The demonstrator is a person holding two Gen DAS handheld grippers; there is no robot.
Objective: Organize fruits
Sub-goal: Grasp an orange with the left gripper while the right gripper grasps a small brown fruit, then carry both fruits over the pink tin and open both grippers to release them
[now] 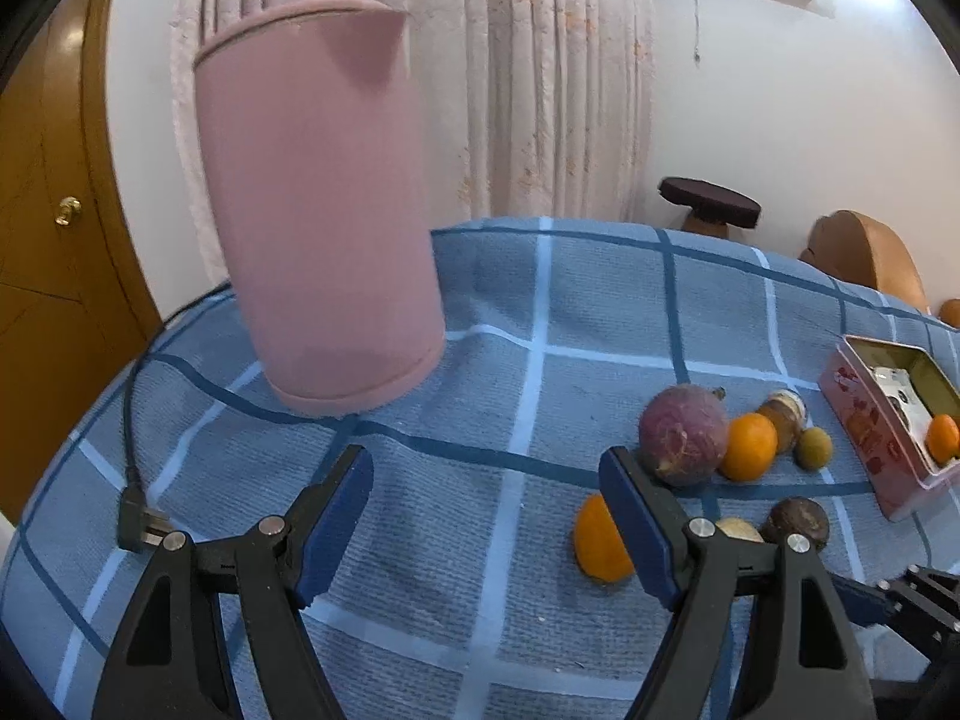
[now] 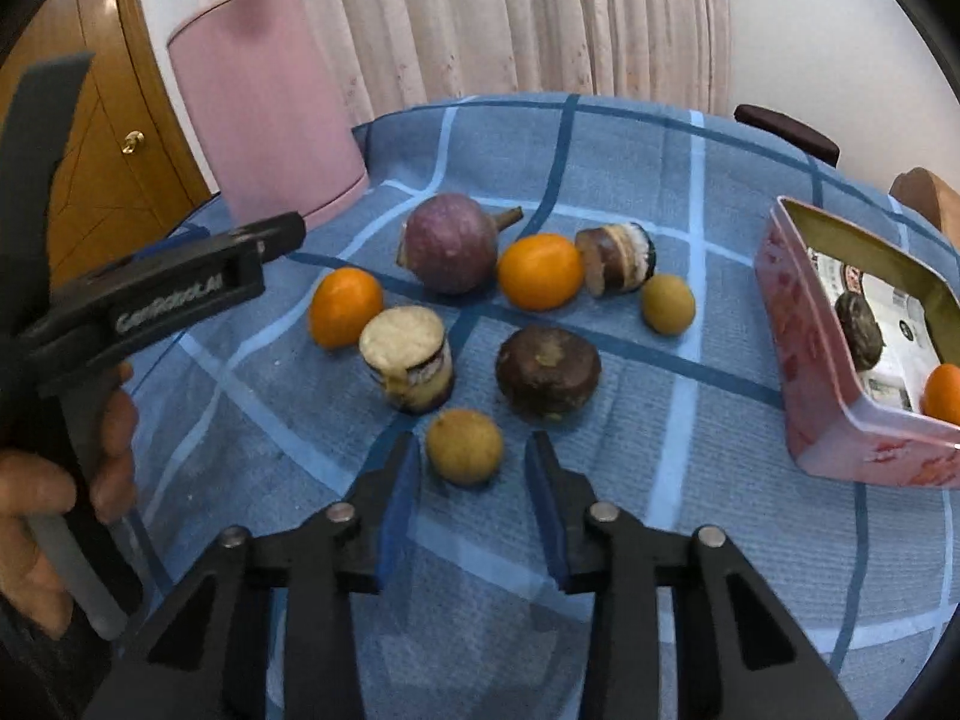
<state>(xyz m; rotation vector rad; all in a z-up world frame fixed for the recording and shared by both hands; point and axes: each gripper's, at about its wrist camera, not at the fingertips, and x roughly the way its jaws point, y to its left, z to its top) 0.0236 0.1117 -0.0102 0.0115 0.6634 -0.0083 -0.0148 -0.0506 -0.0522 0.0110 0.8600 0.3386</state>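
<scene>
The right claw (image 2: 471,480), half spread and pinching nothing, brackets the small tan fruit (image 2: 464,446) at its tips.

"GenRobot.AI" stands in pale letters on the left tool's (image 2: 180,294) black body; nothing else readable.

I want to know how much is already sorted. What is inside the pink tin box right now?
Inside the pink tin box, the right wrist view shows one dark brown round fruit and one orange on printed paper lining. The near wall hides part of the floor.
</scene>
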